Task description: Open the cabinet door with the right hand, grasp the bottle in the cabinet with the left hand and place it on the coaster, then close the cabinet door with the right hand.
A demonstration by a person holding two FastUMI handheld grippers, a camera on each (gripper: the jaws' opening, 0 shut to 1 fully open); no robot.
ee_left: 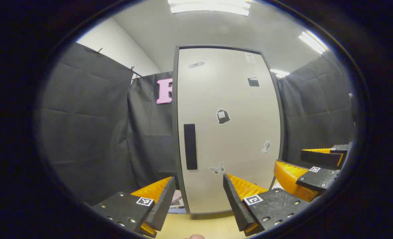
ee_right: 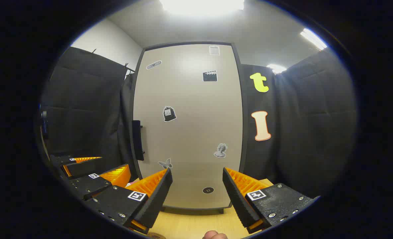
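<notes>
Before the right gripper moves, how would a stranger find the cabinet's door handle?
Find the tall pale cabinet door standing on the light wooden table between black curtains. Near its left edge, at mid-height, sits a narrow vertical black bar handle. Unlike the small stickers scattered over the door, it is long, plain and solid black.

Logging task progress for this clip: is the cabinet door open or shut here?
Shut. The cabinet door sits flush in its dark frame, its handle untouched, and no interior shows.
</notes>
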